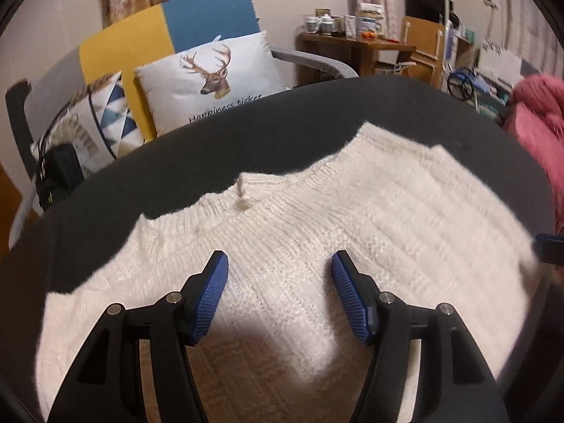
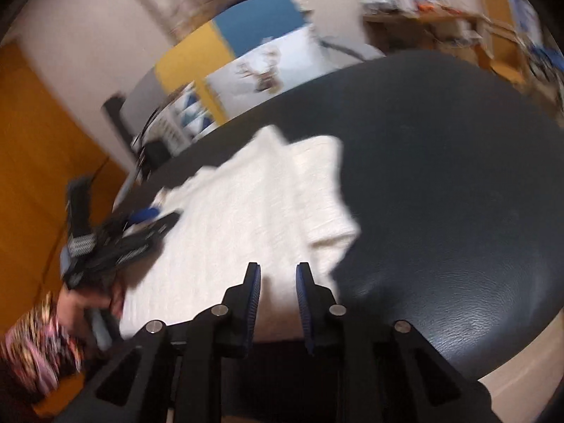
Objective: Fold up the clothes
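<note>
A cream knitted sweater (image 1: 317, 232) lies spread flat on a round black table (image 1: 282, 116), neckline toward twelve o'clock. The left gripper (image 1: 280, 264) hovers above its chest, jaws spread wide and holding nothing. The right gripper (image 2: 278, 275), at the sweater's six o'clock edge in a blurred view, has its jaws parted, empty.

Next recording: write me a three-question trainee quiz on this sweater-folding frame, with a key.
1. True or false: the left hand-held gripper is clamped on the white sweater.
2. Which animal is printed on the cushion behind the dark table? A) deer B) cat C) owl
3. Fill in: beyond the table's right edge lies a ____-coloured garment.

Key: 1 false, its jaws stand wide apart above the knit; 2 A; 3 pink.
</note>
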`<move>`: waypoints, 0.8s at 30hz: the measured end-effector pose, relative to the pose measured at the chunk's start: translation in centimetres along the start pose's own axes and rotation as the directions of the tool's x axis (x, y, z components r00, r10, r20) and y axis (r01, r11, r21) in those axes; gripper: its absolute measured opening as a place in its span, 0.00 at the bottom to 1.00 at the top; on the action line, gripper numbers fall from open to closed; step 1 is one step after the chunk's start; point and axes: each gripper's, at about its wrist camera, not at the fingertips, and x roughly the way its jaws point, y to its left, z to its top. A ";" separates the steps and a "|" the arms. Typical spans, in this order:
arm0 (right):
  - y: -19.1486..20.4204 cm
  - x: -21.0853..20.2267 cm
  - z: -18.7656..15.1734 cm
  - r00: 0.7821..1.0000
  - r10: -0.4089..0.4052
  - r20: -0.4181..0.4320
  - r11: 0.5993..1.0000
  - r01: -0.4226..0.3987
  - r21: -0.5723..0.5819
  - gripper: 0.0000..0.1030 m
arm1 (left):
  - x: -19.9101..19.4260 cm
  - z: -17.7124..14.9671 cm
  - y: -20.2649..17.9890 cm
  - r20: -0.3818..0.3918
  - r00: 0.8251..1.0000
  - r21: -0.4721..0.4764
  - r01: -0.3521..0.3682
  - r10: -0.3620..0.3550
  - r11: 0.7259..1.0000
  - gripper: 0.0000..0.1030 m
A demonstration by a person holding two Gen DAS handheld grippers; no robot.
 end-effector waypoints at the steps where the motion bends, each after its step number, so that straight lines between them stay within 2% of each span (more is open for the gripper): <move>1: -1.0 -0.1 0.2 1.000 0.019 -0.003 0.999 -0.019 0.045 0.17 | -0.3 0.2 -0.4 0.007 1.000 -0.002 0.019 -0.019 1.000 0.62; 3: -2.8 0.8 0.9 0.994 0.089 -0.060 0.991 -0.083 0.103 0.17 | -0.8 0.7 -1.2 0.019 0.998 -0.003 0.056 -0.056 0.998 0.62; 7: -4.7 2.3 1.7 0.966 0.206 -0.156 0.970 -0.179 0.166 0.17 | -0.1 2.7 -5.3 0.014 0.997 0.119 0.074 -0.076 0.990 0.62; 10: -5.0 3.3 1.9 0.950 0.236 -0.203 0.963 -0.201 0.181 0.17 | 1.3 3.5 -7.4 -0.010 0.997 0.154 0.081 -0.081 0.985 0.62; 13: -5.3 4.3 1.8 0.904 0.348 -0.248 0.929 -0.297 0.222 0.19 | 2.8 4.3 -9.4 -0.035 0.996 0.188 0.090 -0.085 0.978 0.62; 14: -5.3 4.4 1.8 0.897 0.359 -0.257 0.926 -0.309 0.218 0.19 | 3.3 4.6 -10.1 -0.043 0.995 0.199 0.093 -0.086 0.976 0.62; 16: -5.1 5.1 1.8 0.893 0.330 -0.305 0.942 -0.289 0.172 0.19 | 4.3 5.1 -11.5 -0.059 0.994 0.221 0.099 -0.088 0.970 0.62; 18: -5.6 5.7 1.7 0.877 0.354 -0.326 0.932 -0.302 0.199 0.19 | 5.0 5.3 -12.1 -0.064 0.994 0.222 0.105 -0.092 0.969 0.63; 20: -6.8 5.8 1.6 0.852 0.416 -0.317 0.900 -0.334 0.281 0.19 | 5.3 5.3 -12.0 -0.061 0.993 0.205 0.110 -0.099 0.973 0.67; 21: -7.6 5.5 1.7 0.852 0.434 -0.293 0.886 -0.344 0.310 0.19 | 5.3 5.3 -11.9 -0.060 0.993 0.201 0.111 -0.101 0.973 0.69; 23: -9.2 4.2 2.5 0.885 0.427 -0.187 0.873 -0.349 0.341 0.19 | 5.3 5.3 -11.9 -0.058 0.993 0.193 0.112 -0.103 0.975 0.70; 24: -10.1 3.4 2.8 0.888 0.444 -0.123 0.851 -0.374 0.370 0.19 | 5.3 5.3 -11.8 -0.056 0.993 0.190 0.113 -0.104 0.975 0.70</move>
